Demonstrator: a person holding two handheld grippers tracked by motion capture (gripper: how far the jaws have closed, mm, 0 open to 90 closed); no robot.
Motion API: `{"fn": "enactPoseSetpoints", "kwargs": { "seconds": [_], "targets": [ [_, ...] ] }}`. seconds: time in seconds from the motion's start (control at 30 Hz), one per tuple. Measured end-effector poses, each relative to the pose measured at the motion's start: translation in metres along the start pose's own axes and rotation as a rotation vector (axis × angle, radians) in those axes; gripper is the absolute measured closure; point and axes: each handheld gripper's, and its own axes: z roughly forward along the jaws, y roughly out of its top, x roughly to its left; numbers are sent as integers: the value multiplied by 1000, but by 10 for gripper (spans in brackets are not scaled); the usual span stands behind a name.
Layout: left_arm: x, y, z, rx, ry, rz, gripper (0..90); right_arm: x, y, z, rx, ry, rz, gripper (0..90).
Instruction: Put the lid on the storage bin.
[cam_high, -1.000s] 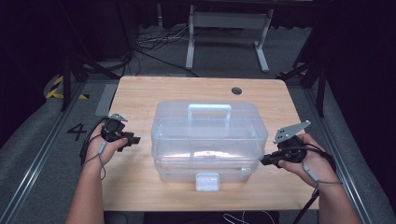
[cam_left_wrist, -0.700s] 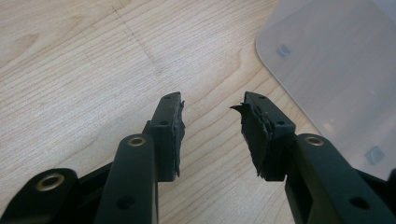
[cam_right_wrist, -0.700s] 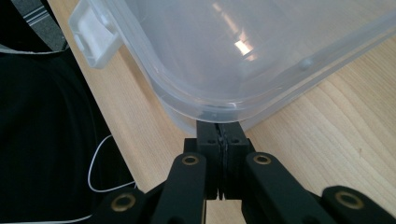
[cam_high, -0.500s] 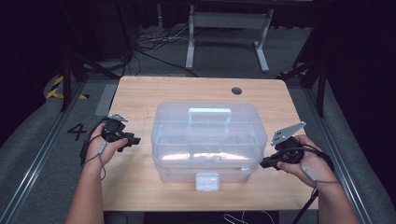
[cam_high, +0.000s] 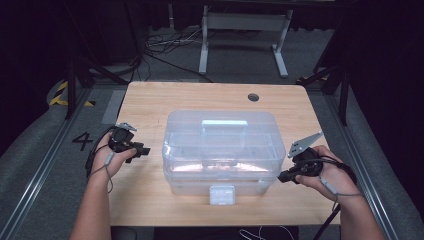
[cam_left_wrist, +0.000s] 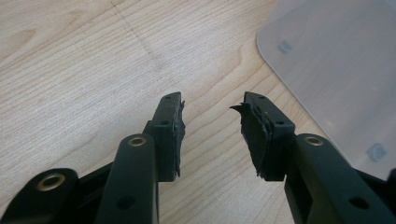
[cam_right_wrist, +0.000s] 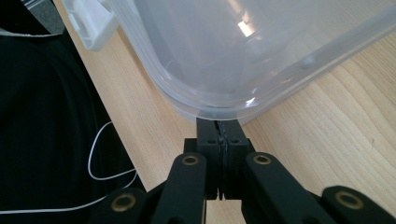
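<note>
Since a second ago the right gripper has edged in toward the clear plastic box, while the left gripper has hardly shifted. The box, translucent with a moulded lid handle and a white front latch, sits mid-way on the pale wooden table, which stands in a dark room with cables on grey flooring. The right gripper's jaws are pressed together, tips just under the box's lower right corner rim; the left gripper, jaws spread and empty, hovers near the box's left side.
</note>
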Motion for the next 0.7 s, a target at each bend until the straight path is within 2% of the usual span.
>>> {"fn": "enactPoseSetpoints", "kwargs": {
  "seconds": [0.4,0.7],
  "targets": [
    [0,0,0,7,-5,-6,591,-1,-2,3,58,4,-11,895],
    [0,-1,0,6,-4,-8,589,0,-4,-5,12,22,-8,899]
  ]
}}
